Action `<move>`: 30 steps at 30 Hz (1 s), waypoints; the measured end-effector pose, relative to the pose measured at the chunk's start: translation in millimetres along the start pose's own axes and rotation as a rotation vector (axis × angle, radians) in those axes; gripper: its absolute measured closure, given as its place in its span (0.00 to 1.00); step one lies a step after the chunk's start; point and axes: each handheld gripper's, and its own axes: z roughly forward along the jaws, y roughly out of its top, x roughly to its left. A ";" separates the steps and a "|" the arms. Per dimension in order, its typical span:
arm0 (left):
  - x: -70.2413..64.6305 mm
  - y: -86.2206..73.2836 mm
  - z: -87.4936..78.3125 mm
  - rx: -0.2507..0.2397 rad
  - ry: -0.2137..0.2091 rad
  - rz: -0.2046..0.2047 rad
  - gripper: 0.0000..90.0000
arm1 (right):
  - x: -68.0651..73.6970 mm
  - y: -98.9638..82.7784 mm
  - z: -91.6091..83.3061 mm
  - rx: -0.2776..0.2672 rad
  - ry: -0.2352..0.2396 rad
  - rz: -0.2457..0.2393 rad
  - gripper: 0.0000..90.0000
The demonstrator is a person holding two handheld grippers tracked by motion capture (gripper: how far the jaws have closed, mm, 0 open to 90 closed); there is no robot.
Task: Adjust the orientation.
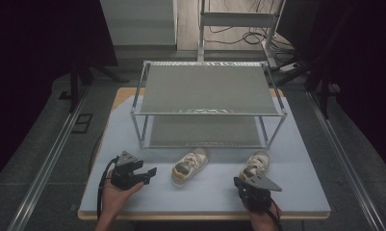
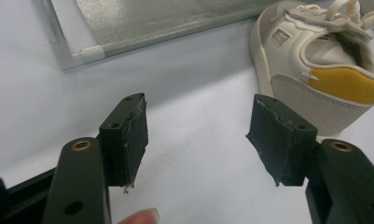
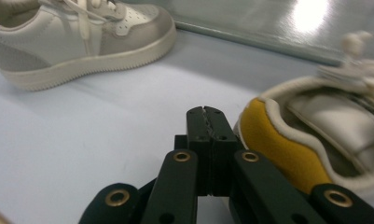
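Two small white-and-grey sneakers with yellow heel patches lie on the pale mat in front of the rack. The left shoe (image 1: 189, 166) (image 2: 317, 60) (image 3: 77, 37) sits mid-table, the right shoe (image 1: 254, 165) (image 3: 324, 135) further right. My left gripper (image 1: 151, 173) (image 2: 198, 140) rests near the front left, open, nothing between its pads, with the left shoe's heel just right of its right jaw. My right gripper (image 1: 239, 183) (image 3: 206, 114) is shut on nothing, its tips just beside the yellow heel of the right shoe.
A two-tier metal rack (image 1: 207, 103) with grey mesh shelves stands at the back of the mat (image 1: 296, 183). The table's front edge runs just behind both hands. Dark floor, rails and cables surround the table.
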 end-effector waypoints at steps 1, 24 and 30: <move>-0.5 0.0 0.1 0.000 0.001 0.001 0.41 | -1.5 -2.0 -3.3 0.002 -0.004 0.006 1.00; -0.6 -0.1 -1.0 -0.002 0.002 0.004 0.41 | -79.7 -30.3 -55.3 -0.007 -0.059 0.143 0.98; 0.9 0.2 -2.1 -0.005 0.005 0.000 0.41 | -88.0 -31.0 -57.7 -0.008 -0.060 0.159 0.98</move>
